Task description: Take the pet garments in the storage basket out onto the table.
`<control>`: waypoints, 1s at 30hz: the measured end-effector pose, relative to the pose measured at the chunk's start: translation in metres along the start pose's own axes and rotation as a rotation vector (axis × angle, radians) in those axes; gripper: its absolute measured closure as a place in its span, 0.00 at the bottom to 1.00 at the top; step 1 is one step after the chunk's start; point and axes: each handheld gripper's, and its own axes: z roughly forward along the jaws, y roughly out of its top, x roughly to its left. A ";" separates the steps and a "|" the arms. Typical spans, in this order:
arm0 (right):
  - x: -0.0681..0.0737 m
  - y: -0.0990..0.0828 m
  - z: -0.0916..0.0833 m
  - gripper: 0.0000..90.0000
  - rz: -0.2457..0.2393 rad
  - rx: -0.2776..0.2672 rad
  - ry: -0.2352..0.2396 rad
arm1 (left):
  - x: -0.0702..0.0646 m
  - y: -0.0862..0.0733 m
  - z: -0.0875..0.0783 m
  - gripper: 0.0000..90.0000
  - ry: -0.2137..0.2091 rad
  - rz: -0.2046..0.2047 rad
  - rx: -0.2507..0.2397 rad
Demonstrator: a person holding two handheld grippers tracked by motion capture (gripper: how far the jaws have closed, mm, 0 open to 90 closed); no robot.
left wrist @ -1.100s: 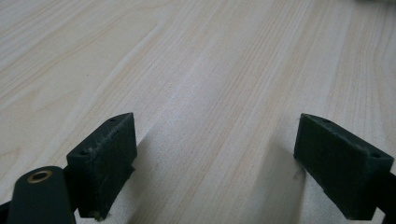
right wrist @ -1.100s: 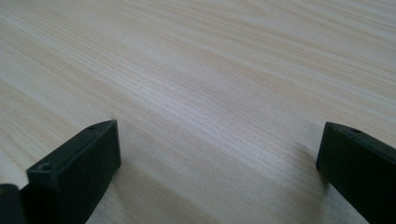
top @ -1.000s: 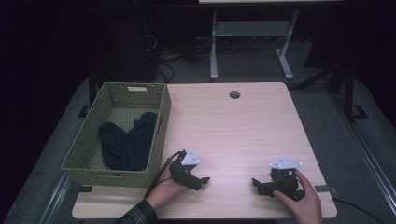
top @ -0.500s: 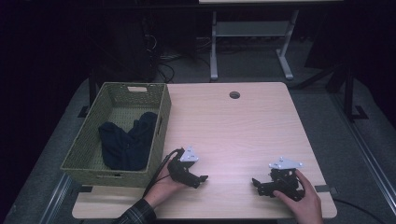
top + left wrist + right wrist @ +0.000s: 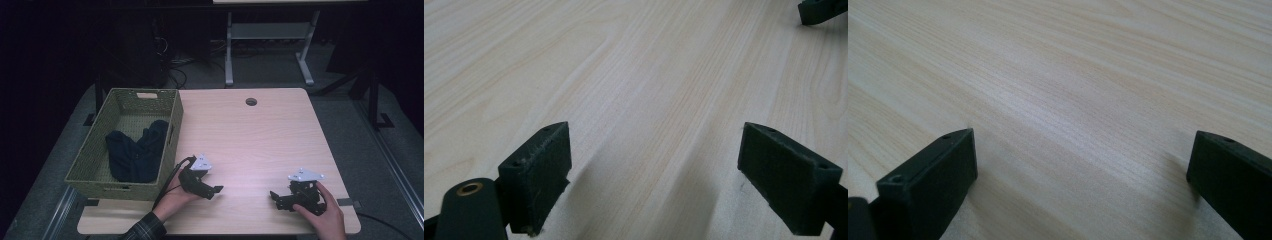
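Two black two-jaw grippers sit low over my table, both empty. My left gripper (image 5: 216,189) is near the front edge, just right of the basket's front corner, its jaws spread wide with only bare wood between them in the left gripper view (image 5: 659,175). A hand (image 5: 172,197) with a plaid cuff holds it from behind, and its cable loops back along the wrist. My right gripper (image 5: 274,196) is closer to the front right corner, its jaws also spread apart and pointing toward the left one; the right gripper view (image 5: 1083,185) shows nothing but wood grain between the pads. A hand (image 5: 325,212) grips its body from the right. The two tools are well apart, with open tabletop between them, and a jaw tip of the right gripper shows at the top right of the left gripper view.

The light wooden table (image 5: 260,135) has a round cable hole (image 5: 251,101) near its back edge. Along the left edge stands a green woven rectangular basket (image 5: 172,125), and inside it lies a crumpled dark navy cloth (image 5: 135,152), resting on the basket floor toward the front, untouched by either gripper.
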 end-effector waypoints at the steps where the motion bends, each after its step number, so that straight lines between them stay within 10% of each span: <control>1: 0.000 0.000 0.000 0.00 0.000 0.000 0.000 | 0.000 0.001 -0.001 0.15 0.002 0.002 0.001; 30: 0.000 0.000 0.000 0.00 -0.003 0.000 0.002 | 0.003 0.016 -0.016 0.15 0.008 0.018 -0.031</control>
